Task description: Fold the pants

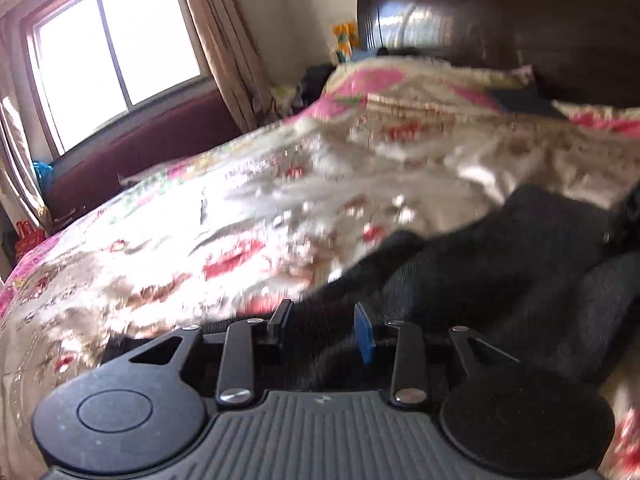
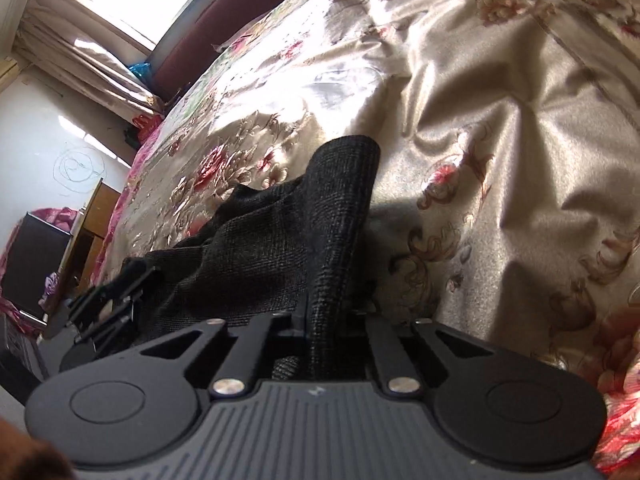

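I held a two-finger gripper in each hand over a bed covered with a shiny floral bedspread (image 2: pixel 500 128). The dark pants (image 2: pixel 280 240) lay bunched on that bedspread, directly in front of both grippers.

My right gripper (image 2: pixel 320 320) was clamped on a fold of the pants; the dark checked cloth ran up between its closed fingers and draped forward onto the bed.

My left gripper (image 1: pixel 322 330) had its fingers apart, a black one on the left and a blue-padded one (image 1: pixel 364 334) on the right. Dark pants fabric (image 1: pixel 500 272) lay in the gap between them, not pinched.

Beyond the bed, a bright window (image 1: pixel 112 48) with beige curtains (image 1: pixel 224 40) and a dark wooden headboard (image 1: pixel 500 20) were visible. The left view was blurred.
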{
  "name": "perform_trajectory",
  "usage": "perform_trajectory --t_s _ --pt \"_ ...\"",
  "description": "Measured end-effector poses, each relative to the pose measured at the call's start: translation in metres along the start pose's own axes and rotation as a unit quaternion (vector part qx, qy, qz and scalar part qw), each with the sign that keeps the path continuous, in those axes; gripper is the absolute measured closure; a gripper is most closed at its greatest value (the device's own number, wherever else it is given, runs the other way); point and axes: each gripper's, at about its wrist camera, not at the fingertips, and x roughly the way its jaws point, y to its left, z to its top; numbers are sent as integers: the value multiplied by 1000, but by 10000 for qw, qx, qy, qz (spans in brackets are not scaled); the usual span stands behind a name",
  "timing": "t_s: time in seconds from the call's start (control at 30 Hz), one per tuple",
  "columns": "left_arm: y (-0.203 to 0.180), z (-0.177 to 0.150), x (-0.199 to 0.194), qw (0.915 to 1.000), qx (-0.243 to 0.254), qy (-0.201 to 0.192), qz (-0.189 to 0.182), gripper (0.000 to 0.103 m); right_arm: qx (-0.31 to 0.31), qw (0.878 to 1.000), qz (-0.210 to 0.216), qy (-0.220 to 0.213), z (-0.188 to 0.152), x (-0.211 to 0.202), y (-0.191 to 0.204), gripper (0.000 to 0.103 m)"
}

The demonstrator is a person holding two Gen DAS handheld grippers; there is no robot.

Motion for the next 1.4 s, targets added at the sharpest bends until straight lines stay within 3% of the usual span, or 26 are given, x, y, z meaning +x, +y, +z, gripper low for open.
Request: perform_trajectory --t_s 0.07,0.13,0.27,0.37,0.47,0.53,0.57,0.6,0.67,0.73,0.83,0.97,1.1,1.3,1.4 --pt "-8 11 35 9996 140 259 38 54 -146 9998 -143 31 1 -5 11 96" --pt "-17 5 81 9942 434 954 259 53 -232 9992 -315 111 5 -3 16 96" --pt "-28 14 96 9894 990 817 678 51 -163 9989 -435 49 6 -3 24 96" --pt "-5 21 67 9955 448 513 662 51 -68 9990 -445 -36 6 -11 31 96" --pt "14 1 16 9981 116 179 575 50 -161 9992 -339 -140 10 -19 51 96" --pt "10 -19 4 9979 292 290 493 48 -281 9992 -234 -168 15 -17 76 96" --pt "4 -35 11 9960 503 619 405 48 -327 9991 -216 -155 19 -15 90 95" --pt "1 -49 13 9952 591 666 412 47 -363 9990 -202 -148 22 -11 104 95" --pt "1 -52 1 9959 649 462 432 48 -494 9986 -138 -151 27 -2 134 95" --pt "12 -50 -13 9983 366 352 293 47 -781 9967 -189 -150 29 15 173 95" --pt "31 -59 -25 9988 -47 488 79 47 -1474 9881 -435 40 22 51 233 95" --pt "48 -73 -36 9985 -461 306 -50 46 -1873 9798 -579 395 1 111 285 95" --pt "65 -85 -47 9966 -795 175 -151 46 -1878 9765 -803 689 -24 164 314 94" --pt "83 -96 -50 9953 -890 67 -389 46 -2891 9412 -1533 844 -54 198 349 89" --pt "88 -97 -51 9945 -963 29 -414 46 -2911 9408 -1563 757 -53 206 353 89"
